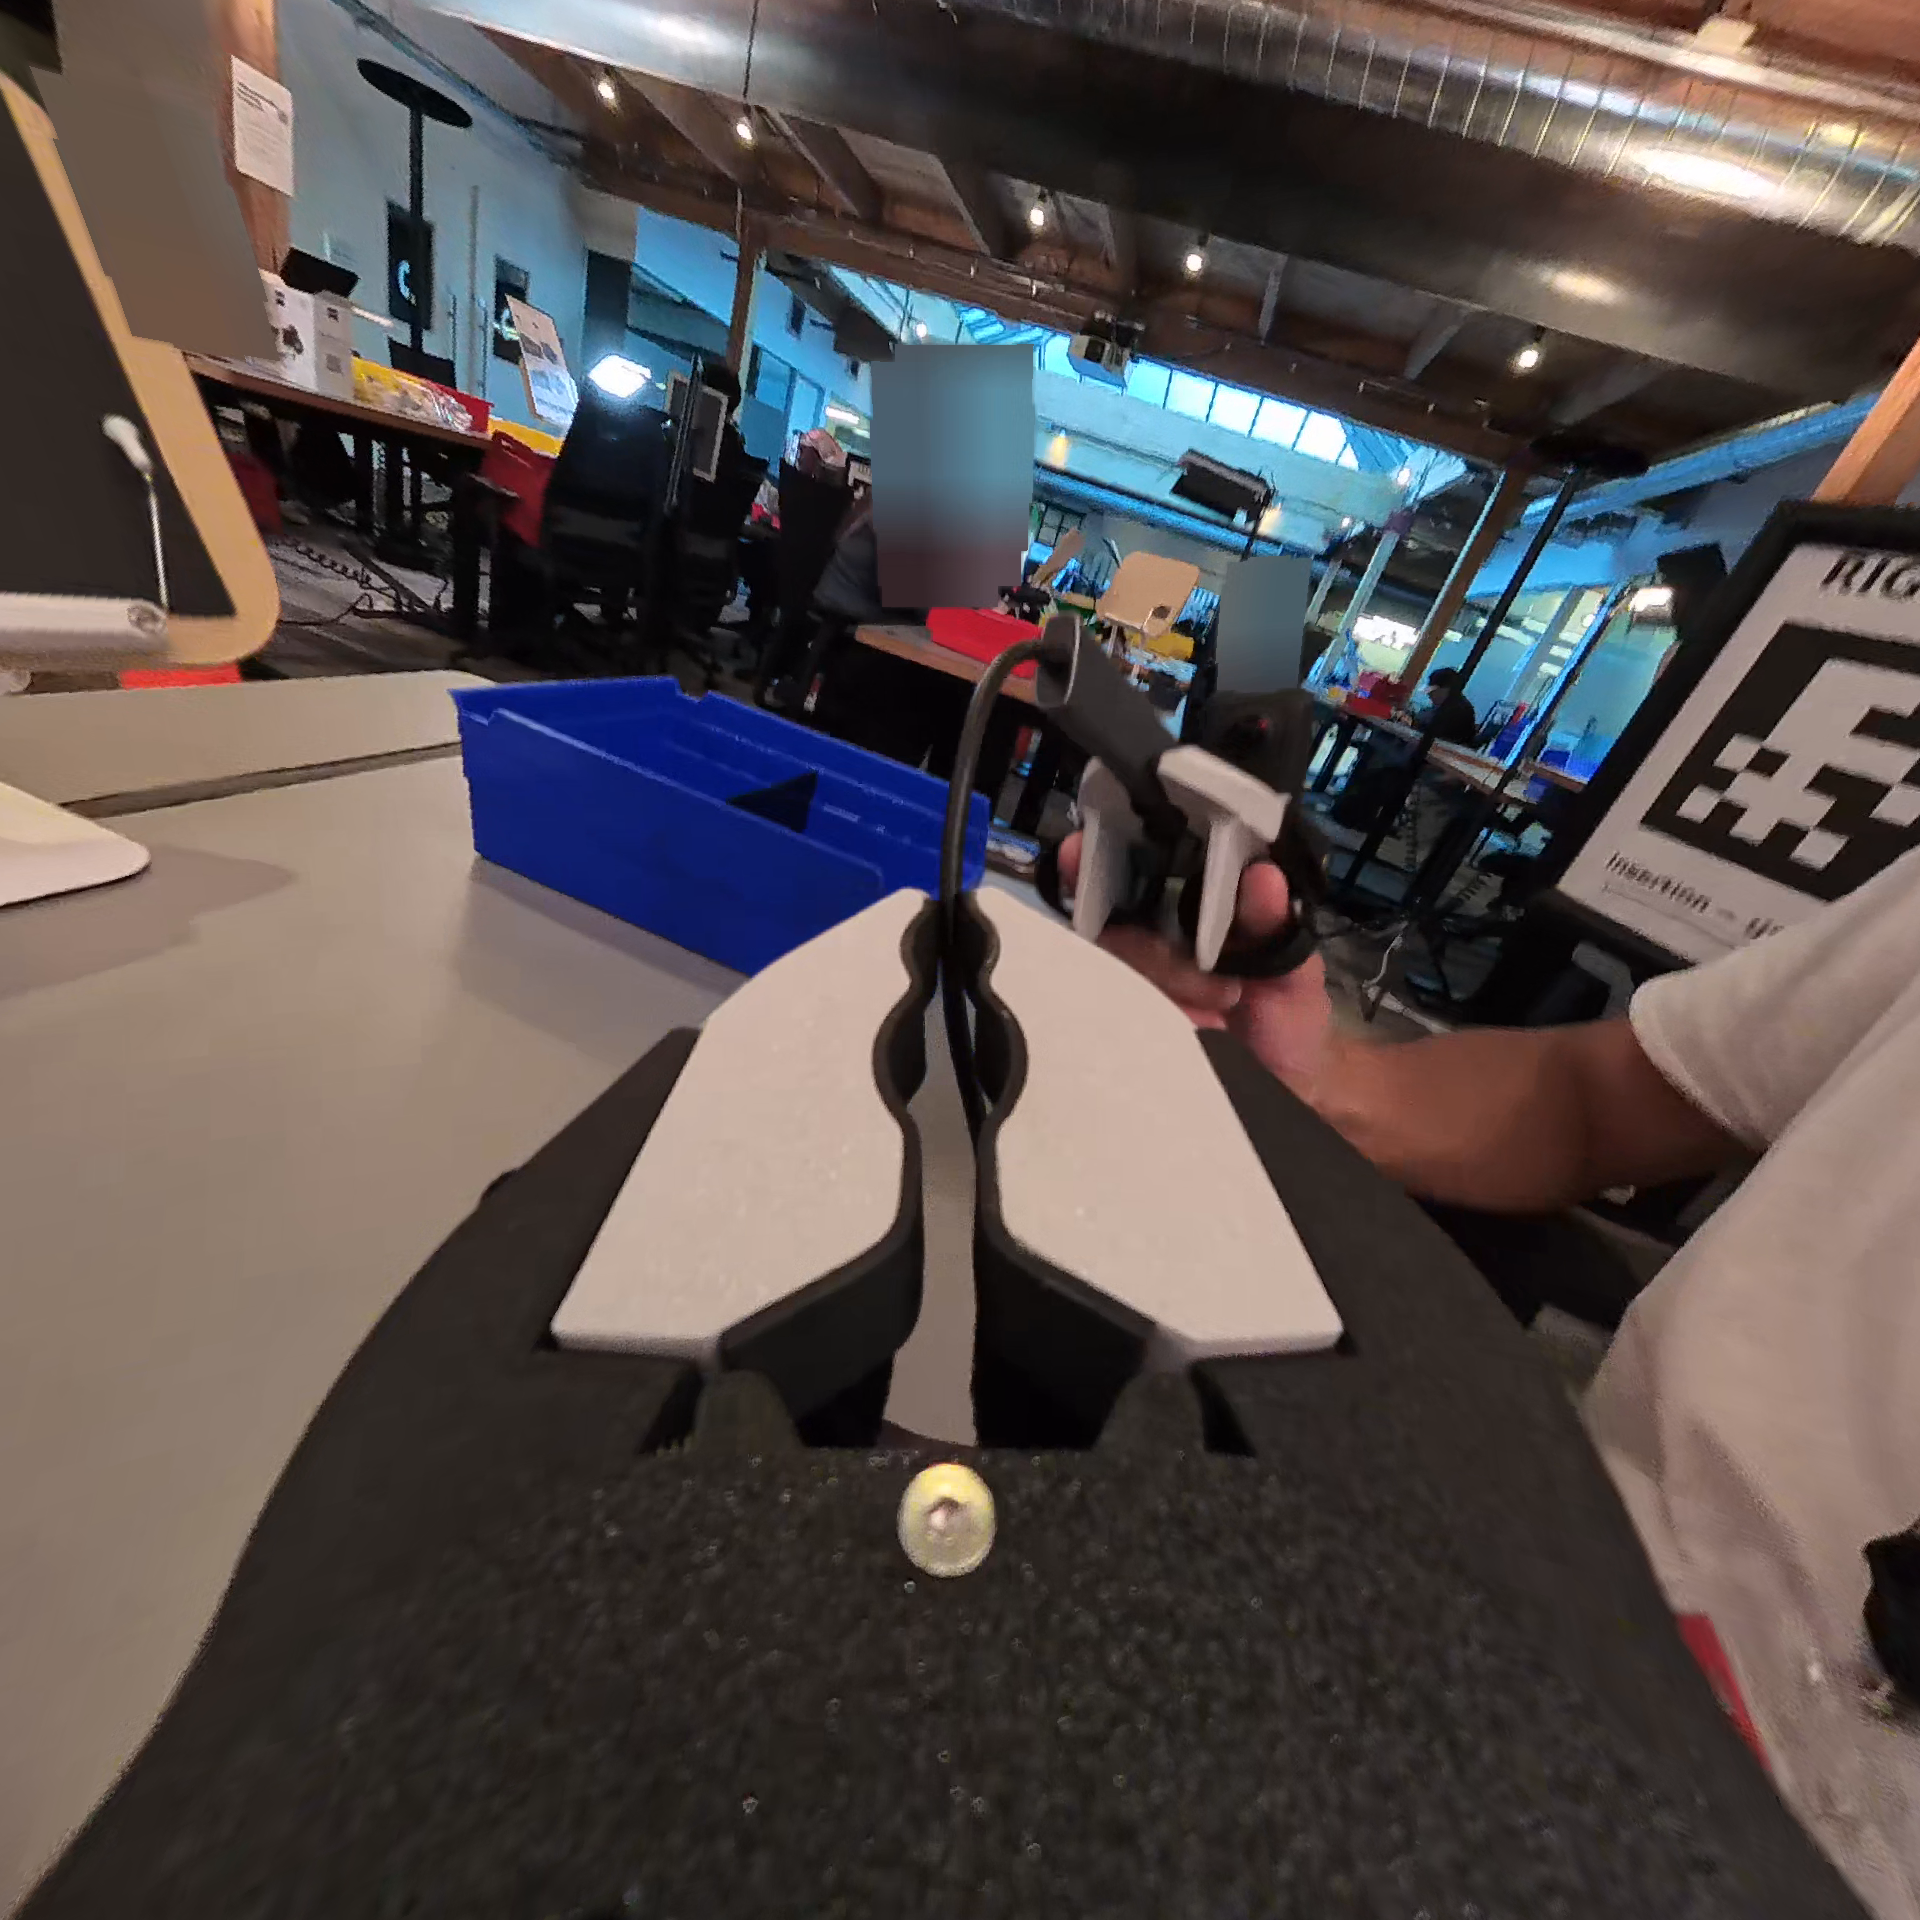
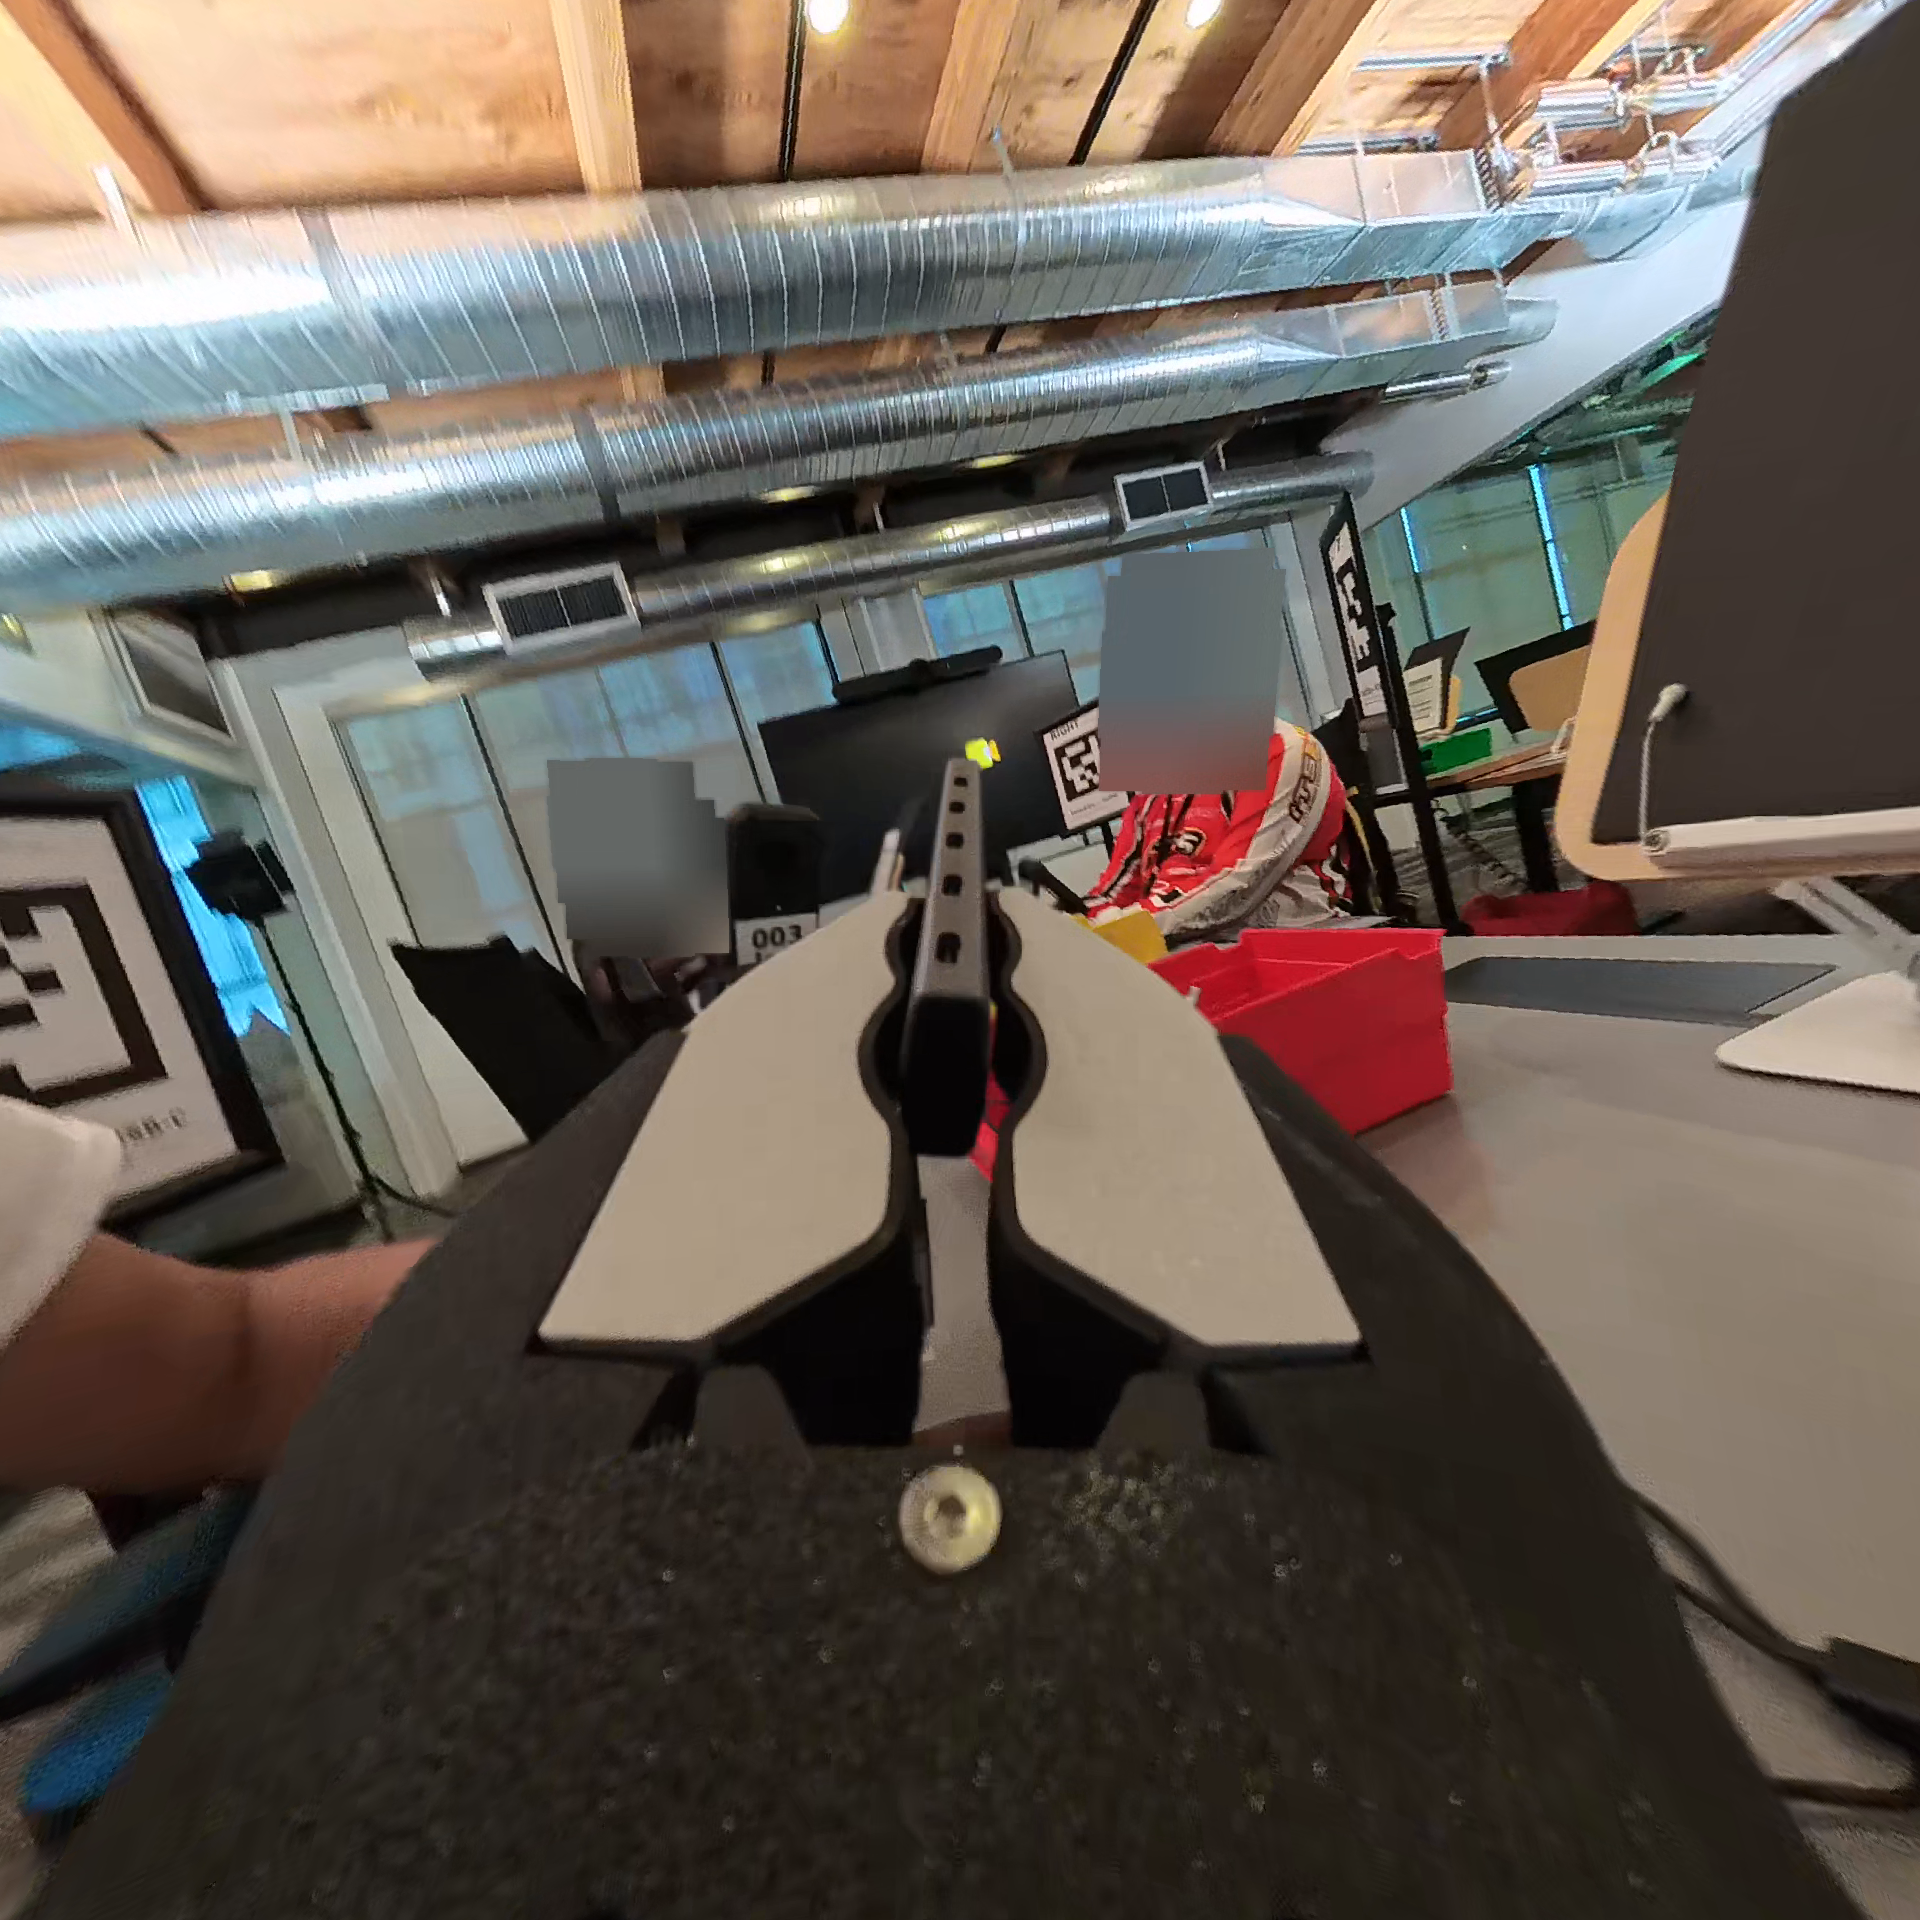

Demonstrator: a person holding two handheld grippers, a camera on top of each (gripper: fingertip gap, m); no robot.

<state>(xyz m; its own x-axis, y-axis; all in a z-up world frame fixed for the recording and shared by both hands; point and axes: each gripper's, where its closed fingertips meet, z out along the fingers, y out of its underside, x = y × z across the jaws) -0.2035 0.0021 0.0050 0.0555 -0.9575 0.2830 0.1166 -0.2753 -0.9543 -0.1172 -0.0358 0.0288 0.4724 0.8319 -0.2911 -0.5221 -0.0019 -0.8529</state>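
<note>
My left gripper (image 1: 948, 925) is nearly closed, and its tips pinch a thin black cable (image 1: 966, 769). The cable rises in a curve to the top end of a dark hub (image 1: 1112, 727). My right gripper (image 2: 951, 914) is also narrow and clamps this hub (image 2: 958, 831) by its lower part, so it points up and away, above the table (image 1: 260, 1039). A blue bin (image 1: 665, 800) stands just behind the left gripper, and a red bin (image 2: 1340, 997) is near the right one. The lower part of the cable is hidden under the fingers. I cannot tell if the cable is fixed to the hub or only plugged in.
</note>
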